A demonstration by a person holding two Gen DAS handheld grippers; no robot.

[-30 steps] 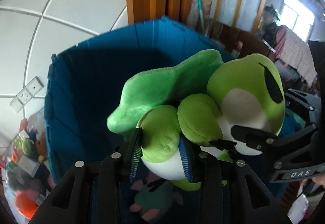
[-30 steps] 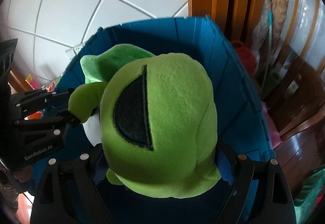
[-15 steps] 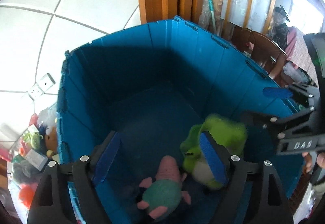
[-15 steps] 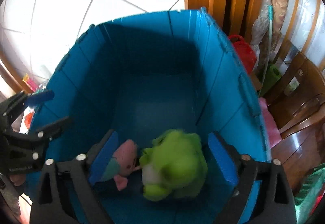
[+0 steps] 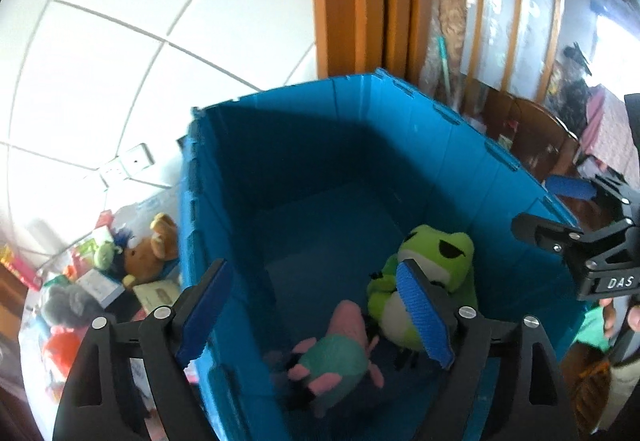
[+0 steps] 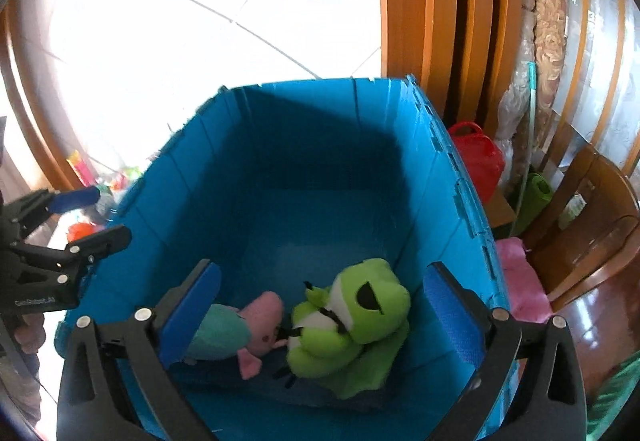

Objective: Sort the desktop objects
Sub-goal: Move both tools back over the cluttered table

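Your green frog plush (image 6: 352, 305) lies on the floor of the blue crate (image 6: 320, 129), touching the pink-and-teal plush (image 6: 240, 325). Your left gripper (image 5: 316, 305) and right gripper (image 6: 320, 305) hold nothing, jaws opening wide above the crate. Toys beside the crate (image 5: 132, 253) appear unsorted.

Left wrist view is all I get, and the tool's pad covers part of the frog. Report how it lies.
Observer: The green frog lies belly up on the floor of the blue bin, with a flat green piece under it.
Operator: Describe the belly.
Observer: It is white, with a black strap across it.
Operator: Name what stands outside the bin's right wall.
Observer: A red container, a rolled green mat and a pink cushion.
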